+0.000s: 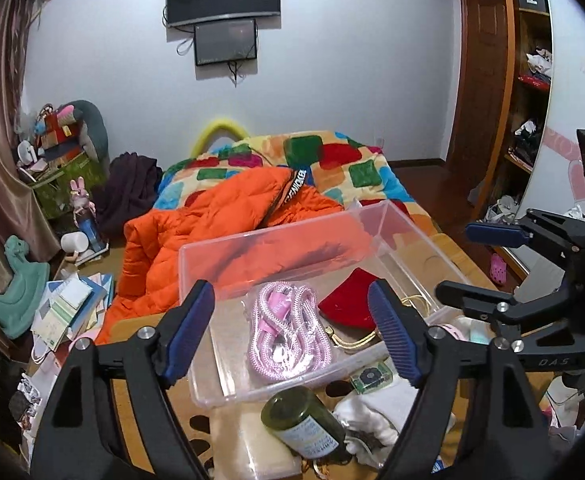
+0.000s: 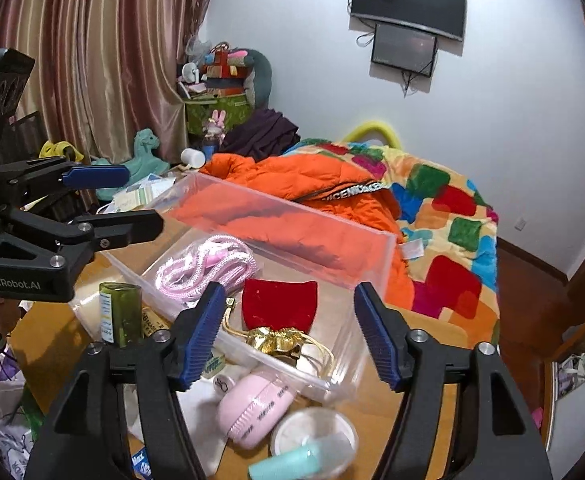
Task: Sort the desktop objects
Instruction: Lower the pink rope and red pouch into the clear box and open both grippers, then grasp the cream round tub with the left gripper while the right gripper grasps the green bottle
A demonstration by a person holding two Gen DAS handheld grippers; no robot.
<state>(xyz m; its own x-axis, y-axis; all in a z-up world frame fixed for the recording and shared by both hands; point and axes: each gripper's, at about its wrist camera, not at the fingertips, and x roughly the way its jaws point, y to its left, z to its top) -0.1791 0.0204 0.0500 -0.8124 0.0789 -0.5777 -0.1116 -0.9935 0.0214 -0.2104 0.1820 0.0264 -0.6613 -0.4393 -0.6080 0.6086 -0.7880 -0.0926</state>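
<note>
Sorting of desktop objects, partway through. A clear plastic bin [image 1: 276, 248] stands on the wooden tabletop [image 2: 424, 396], its far wall toward the bed with the orange jacket [image 1: 212, 216]. Two items lie inside it: a bagged pink braided cable [image 1: 284, 332] at one end and a red velvet pouch [image 2: 278, 304] with gold cords [image 2: 280, 340] at the other. By their position these count as sorted.

The left claw [image 1: 292, 336] is spread, its blue pads apart on either side of the cable in its own view and pressing on nothing. The right claw [image 2: 288, 332] is likewise spread above the pouch end of the bin and holds nothing; each claw also shows from the side in the other camera, with jaws apart. Both appear to hang over the bin, not in contact with its contents.

Still outside the bin, on the tabletop near its front wall: a green bottle [image 1: 304, 424] lying on its side, a small green printed packet [image 1: 372, 376], white cloth [image 1: 372, 420], a pink rounded device [image 2: 252, 408], a round white lidded tub [image 2: 312, 432] and a mint-green tube [image 2: 288, 464].

Judged state: two objects placed, at least five left. The next pick would likely come from this front cluster, where items lie close together and partly overlap.
</note>
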